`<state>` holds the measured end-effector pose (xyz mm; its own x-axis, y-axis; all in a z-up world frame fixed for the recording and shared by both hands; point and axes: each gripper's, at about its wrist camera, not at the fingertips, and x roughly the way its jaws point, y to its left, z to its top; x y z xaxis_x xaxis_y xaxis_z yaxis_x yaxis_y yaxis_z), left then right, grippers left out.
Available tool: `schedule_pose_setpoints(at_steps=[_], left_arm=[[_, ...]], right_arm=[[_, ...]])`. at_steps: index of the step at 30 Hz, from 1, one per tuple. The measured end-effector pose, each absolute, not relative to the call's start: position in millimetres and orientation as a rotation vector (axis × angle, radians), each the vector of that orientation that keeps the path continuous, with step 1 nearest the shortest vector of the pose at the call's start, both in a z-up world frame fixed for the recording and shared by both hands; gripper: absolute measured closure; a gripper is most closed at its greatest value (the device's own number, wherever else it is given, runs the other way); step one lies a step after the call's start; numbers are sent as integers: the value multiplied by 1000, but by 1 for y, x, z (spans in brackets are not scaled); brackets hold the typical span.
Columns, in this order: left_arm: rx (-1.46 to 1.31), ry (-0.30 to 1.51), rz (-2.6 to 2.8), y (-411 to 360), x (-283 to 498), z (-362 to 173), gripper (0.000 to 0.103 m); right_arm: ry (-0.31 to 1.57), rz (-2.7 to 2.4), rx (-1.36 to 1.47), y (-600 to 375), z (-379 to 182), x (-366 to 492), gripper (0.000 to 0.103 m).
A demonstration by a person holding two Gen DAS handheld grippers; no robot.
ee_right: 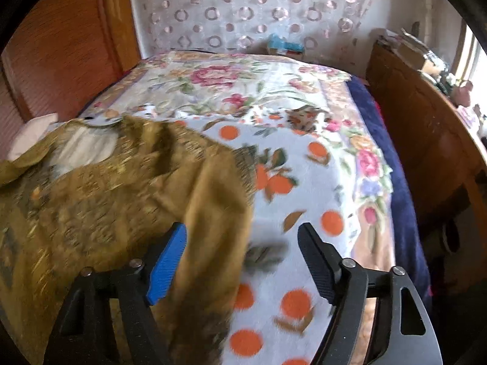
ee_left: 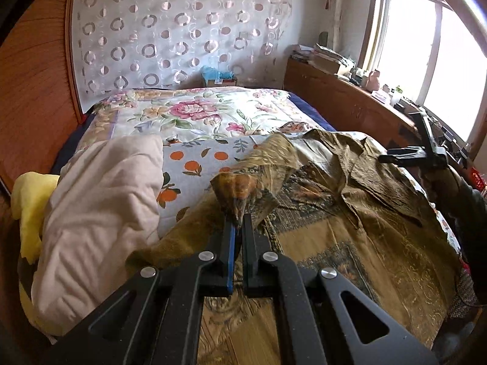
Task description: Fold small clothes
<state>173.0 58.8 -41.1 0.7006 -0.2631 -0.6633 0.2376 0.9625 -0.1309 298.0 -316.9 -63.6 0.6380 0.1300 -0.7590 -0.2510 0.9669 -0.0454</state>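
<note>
On a bed (ee_left: 194, 112) with a floral cover, the left gripper (ee_left: 239, 222) pinches a lifted corner of the olive shirt (ee_left: 350, 213); the right gripper (ee_right: 243, 237) stands wide, the shirt's edge hanging loose between its jaws.

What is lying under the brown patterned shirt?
Under the brown patterned shirt lies the orange-print sheet, showing past its edges on the bed. Whatever else sits beneath the shirt's middle is covered and cannot be seen.

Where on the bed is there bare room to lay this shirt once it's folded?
Free: the floral bedspread beyond the orange-print sheet, toward the circle-patterned curtain. Crowded: the white quilt on the left and the brown patterned shirt in front, pinched by the left gripper.
</note>
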Motion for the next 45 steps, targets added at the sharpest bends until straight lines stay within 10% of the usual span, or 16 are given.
schedule_pose_setpoints(at_steps=[4, 8, 11, 28, 45], left_arm=[[-47, 725, -270, 61, 161, -36, 99], [-52, 706, -267, 62, 149, -31, 99], [-59, 689, -265, 64, 139, -26, 99], [-105, 545, -183, 104, 46, 1, 99], [-151, 509, -111, 138, -22, -4, 99]], right_arm=[[858, 234, -111, -314, -70, 305, 36], [852, 304, -128, -303, -69, 301, 84], [822, 289, -181, -297, -64, 290, 100], [457, 195, -126, -327, -13, 106, 102], [586, 259, -19, -380, -77, -52, 102]])
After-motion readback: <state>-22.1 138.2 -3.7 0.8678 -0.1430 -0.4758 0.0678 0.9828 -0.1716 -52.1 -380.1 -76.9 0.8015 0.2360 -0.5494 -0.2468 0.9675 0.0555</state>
